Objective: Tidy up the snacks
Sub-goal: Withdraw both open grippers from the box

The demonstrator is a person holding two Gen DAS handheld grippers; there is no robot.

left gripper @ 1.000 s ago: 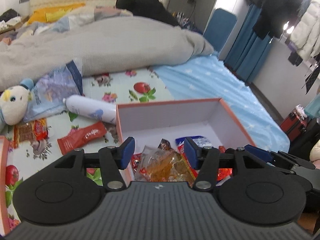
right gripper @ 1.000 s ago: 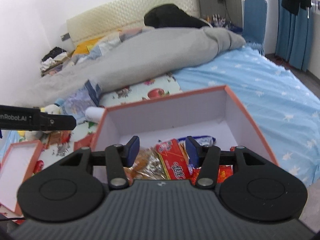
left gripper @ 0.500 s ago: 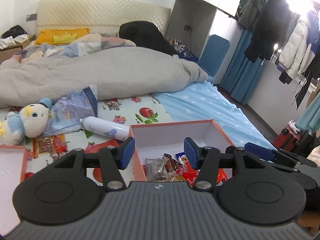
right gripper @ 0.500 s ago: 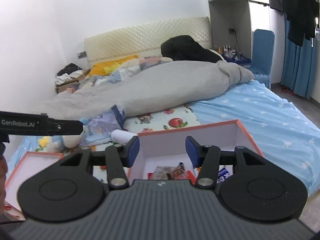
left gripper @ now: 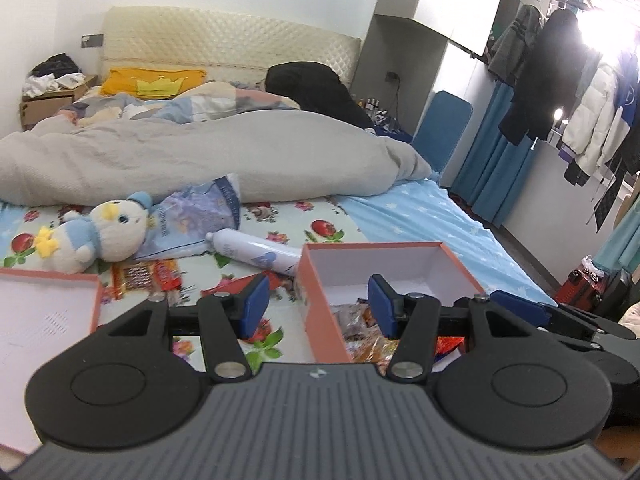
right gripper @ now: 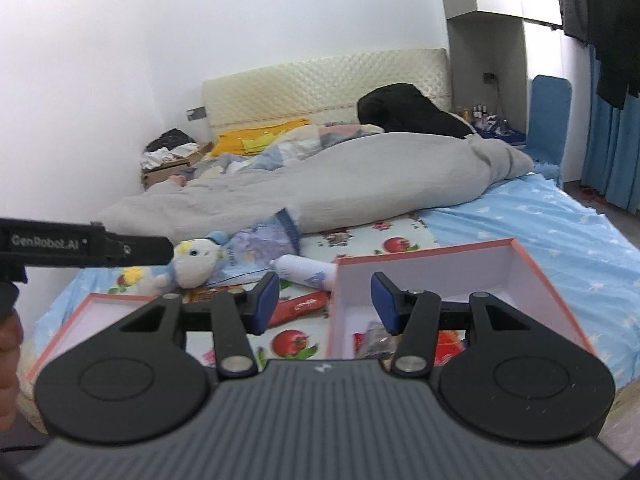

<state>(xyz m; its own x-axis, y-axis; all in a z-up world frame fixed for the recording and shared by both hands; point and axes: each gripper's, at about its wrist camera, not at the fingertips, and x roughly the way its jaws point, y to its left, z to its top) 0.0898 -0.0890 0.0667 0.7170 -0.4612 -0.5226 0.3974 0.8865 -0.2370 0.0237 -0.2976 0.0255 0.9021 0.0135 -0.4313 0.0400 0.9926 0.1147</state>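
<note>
Both grippers have drawn back and upward from the orange box (left gripper: 320, 304) since a second ago: then the snack packets filled the space between the blue pads and the box walls loomed close, whereas now the whole box shows farther off, with far more of the bed (left gripper: 420, 216) and room in view. The left gripper (left gripper: 318, 306) holds its fingers about half open with nothing between them; behind the gap lies the box's left wall. The right gripper (right gripper: 325, 300) is likewise about half open and empty, its gap over that same wall. The snacks (left gripper: 364, 332) lie heaped in the near part of the box, which sits on the floral sheet (left gripper: 288, 220) toward the near edge of the bed, beside the blue starred sheet. The box lid (left gripper: 44, 312) lies open side up at the near left corner of the bed. Still outside the box, between the lid and the box, are a red packet (right gripper: 298, 307) and a clear packet of red-wrapped snacks (left gripper: 146, 276). Just beyond them a white bottle (left gripper: 256, 249) lies on its side touching the box's far left corner, with a plush toy (left gripper: 108, 234) and a blue printed bag (left gripper: 196, 216) behind, near the grey duvet (left gripper: 200, 156)
</note>
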